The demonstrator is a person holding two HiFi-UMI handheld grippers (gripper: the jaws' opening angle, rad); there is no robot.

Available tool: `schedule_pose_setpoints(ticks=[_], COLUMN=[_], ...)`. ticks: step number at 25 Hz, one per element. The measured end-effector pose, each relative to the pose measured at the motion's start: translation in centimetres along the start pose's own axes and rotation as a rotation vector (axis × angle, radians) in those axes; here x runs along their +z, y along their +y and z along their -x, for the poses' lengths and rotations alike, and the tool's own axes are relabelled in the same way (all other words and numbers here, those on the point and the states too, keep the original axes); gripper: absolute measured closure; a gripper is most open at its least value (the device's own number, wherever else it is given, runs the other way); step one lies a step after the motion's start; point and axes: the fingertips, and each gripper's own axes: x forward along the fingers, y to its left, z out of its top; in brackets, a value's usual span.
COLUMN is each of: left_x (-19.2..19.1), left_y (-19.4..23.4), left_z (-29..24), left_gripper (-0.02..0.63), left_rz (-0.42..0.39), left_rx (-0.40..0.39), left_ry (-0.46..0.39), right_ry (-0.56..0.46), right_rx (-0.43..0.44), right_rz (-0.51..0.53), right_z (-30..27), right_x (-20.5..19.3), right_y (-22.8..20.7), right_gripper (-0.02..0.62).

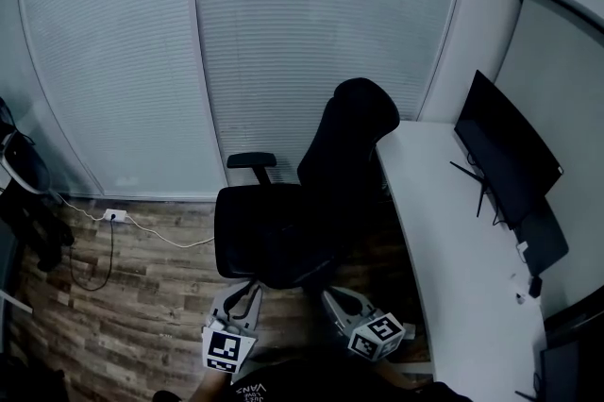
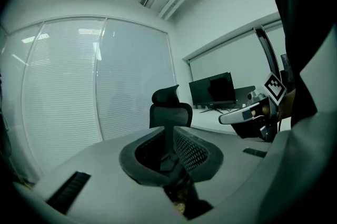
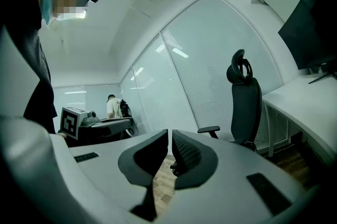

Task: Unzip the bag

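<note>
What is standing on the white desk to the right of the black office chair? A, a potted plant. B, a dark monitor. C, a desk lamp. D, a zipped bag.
B: a dark monitor stands on the white desk.

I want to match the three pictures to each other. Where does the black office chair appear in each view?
Head view: the black office chair is at the centre, just left of the white desk.
Left gripper view: near the centre, slightly below the middle.
Right gripper view: right of centre, seen from the side.
Shared landmark: the wall of white blinds behind the chair.
</note>
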Motion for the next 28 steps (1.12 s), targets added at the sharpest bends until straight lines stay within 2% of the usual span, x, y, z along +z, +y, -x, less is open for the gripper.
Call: schedule_pose_setpoints(ticks=[5,9,14,28], left_x=[0.6,0.4,0.4,0.0], left_y=[-0.2,-0.6,-0.9,-1.6], left_z=[0.0,0.1,0.0,0.1], left_gripper=[0.571,0.583,0.586,0.587], left_rz=[-0.012,-0.015,-0.018,0.003], left_rx=[-0.02,-0.033,-0.06,-0.062], left_ry=[-0.005,0.024,0.042,0.046], right_ry=[0.045,0.043,0.064,0.063], right_rx=[0.009,0.018,-0.001,-0.035], right_rz=[-0.026,-0.049,-0.062,-0.078], right_z=[-0.5,-0.3,0.0,0.8], right_x=[-0.6,-0.7,-0.8,-1.5], right_y=[0.4,0.5,0.4,-0.2], right_gripper=[0.548,0.551,0.551,0.552])
